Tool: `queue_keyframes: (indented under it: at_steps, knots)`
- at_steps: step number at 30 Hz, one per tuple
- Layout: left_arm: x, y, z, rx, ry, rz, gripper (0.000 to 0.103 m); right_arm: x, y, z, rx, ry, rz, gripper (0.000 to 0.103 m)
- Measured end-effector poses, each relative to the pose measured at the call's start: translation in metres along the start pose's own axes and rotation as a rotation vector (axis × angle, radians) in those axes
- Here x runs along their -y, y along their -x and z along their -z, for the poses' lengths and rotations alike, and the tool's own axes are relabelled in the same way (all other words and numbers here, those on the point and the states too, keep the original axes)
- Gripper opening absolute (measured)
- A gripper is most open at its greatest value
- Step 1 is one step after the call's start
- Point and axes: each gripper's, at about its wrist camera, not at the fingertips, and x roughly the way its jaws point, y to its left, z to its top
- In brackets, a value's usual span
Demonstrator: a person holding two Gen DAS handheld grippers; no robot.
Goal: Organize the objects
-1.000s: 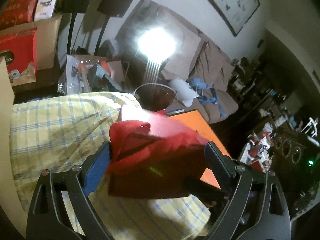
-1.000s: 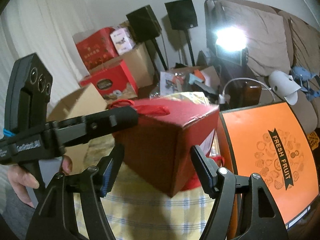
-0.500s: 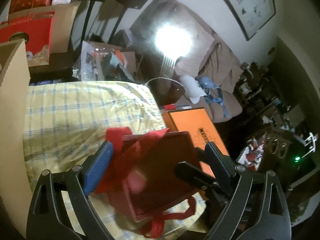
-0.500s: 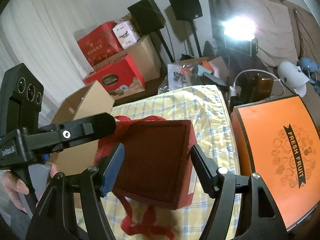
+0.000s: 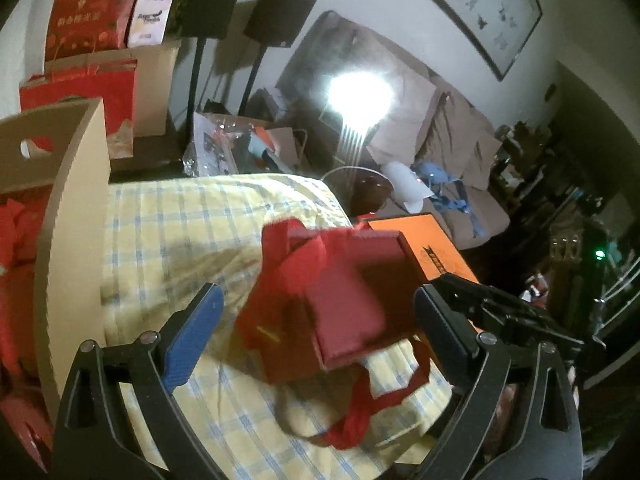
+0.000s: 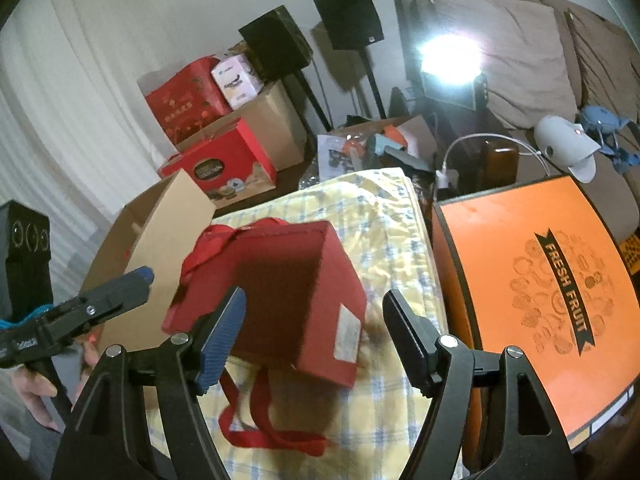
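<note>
Cluttered living room, dim apart from one blown-out lamp (image 6: 448, 60) in front of the sofa (image 6: 528, 48). Everything sits on a yellow checked cloth (image 5: 192, 232) over what looks like a counter.

The main thing is a red box (image 6: 296, 300), open side showing, tipped over on the cloth with its red ribbon (image 6: 264, 436) trailing loose toward the near edge. In the left wrist view the same box (image 5: 340, 304) is motion-blurred, with a flap or lid sticking out at an angle; hard to tell exactly how it's hinged.

The right gripper (image 6: 316, 336) has its fingers spread wide on either side of the box's near end. Whether the blue pad actually touches the box, can't tell. The left gripper (image 5: 316, 328) is also spread wide around the box from the other side, not clamping anything. It shows up at the left of the right wrist view (image 6: 116, 300), with the person's hand (image 6: 36, 392) on the handle.

Just left of the box is a tan cardboard carton (image 5: 68, 220) with red stuff inside. To the right is an orange "FRESH FRUIT" box (image 6: 532, 288), close beside the cloth. Further back: red gift boxes (image 6: 188, 96), two black speakers (image 6: 348, 16) on stands.
</note>
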Motion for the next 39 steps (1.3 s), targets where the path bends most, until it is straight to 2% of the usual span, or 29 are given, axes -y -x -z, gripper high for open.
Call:
queue_keyframes:
  at_steps: [5, 13, 21, 28, 31, 33, 36, 38, 39]
  knots:
    - [0.000, -0.003, 0.020, -0.011, -0.016, 0.006, 0.096, 0.000, 0.005, 0.012, -0.005, 0.021, 0.004, 0.073]
    - [0.009, -0.016, 0.043, -0.015, -0.080, 0.008, 0.096, -0.004, 0.000, 0.028, -0.011, 0.029, -0.049, 0.073]
    - [0.014, -0.033, 0.040, -0.042, -0.086, 0.026, 0.094, -0.006, -0.010, 0.028, -0.004, 0.039, -0.109, 0.073]
    - [0.019, -0.032, 0.036, -0.022, -0.125, 0.036, 0.090, 0.001, -0.009, 0.024, 0.003, 0.017, -0.138, 0.072]
    - [0.014, -0.030, 0.033, -0.031, -0.065, 0.120, 0.091, 0.007, -0.012, 0.020, -0.023, -0.041, -0.195, 0.072]
    - [0.007, -0.029, 0.032, -0.038, -0.012, 0.164, 0.092, 0.009, -0.012, 0.019, -0.025, -0.056, -0.202, 0.072]
    - [-0.002, -0.035, 0.029, -0.059, 0.043, 0.181, 0.092, 0.010, -0.013, 0.017, -0.030, -0.070, -0.180, 0.072]
    - [-0.004, -0.041, 0.028, -0.075, 0.062, 0.163, 0.091, 0.009, -0.018, 0.017, -0.047, -0.082, -0.168, 0.072]
    - [-0.004, -0.045, 0.028, -0.090, 0.071, 0.166, 0.090, 0.008, -0.021, 0.017, -0.056, -0.085, -0.169, 0.069]
